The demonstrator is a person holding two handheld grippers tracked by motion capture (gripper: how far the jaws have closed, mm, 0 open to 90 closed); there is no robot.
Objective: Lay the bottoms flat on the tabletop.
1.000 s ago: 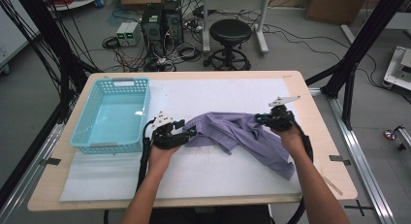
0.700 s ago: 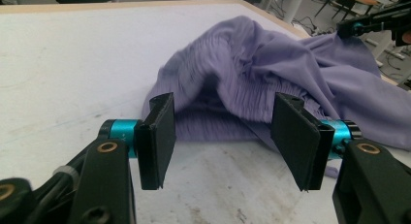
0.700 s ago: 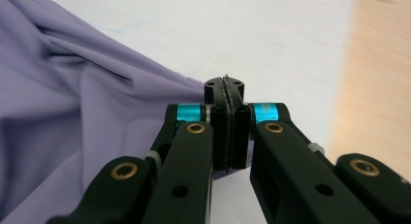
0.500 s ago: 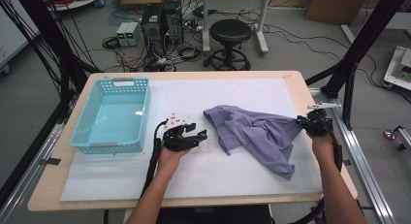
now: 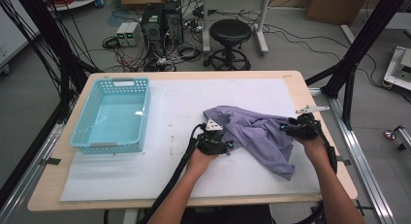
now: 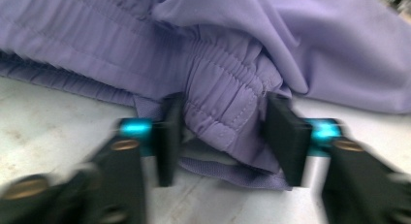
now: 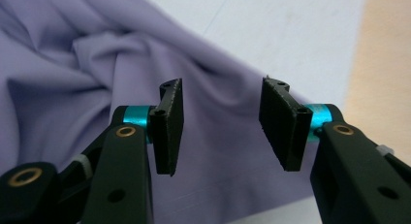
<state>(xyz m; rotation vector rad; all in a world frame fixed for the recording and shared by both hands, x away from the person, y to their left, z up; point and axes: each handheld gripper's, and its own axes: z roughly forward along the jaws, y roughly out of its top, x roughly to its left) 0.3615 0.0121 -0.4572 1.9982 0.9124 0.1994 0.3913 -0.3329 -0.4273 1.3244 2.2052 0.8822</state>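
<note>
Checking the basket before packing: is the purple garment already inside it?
No, the purple garment lies on the white mat, to the right of the basket.

Matt purple cloth garment (image 5: pixel 261 134), gathered elastic

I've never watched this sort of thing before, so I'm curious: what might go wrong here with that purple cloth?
The left gripper has been closing around the bunched elastic waistband; it could pinch several layers of the purple garment, not one edge. The right gripper, jaws just opened above the fabric, holds nothing, so a pull from the left alone might drag the garment across the white mat.
</note>
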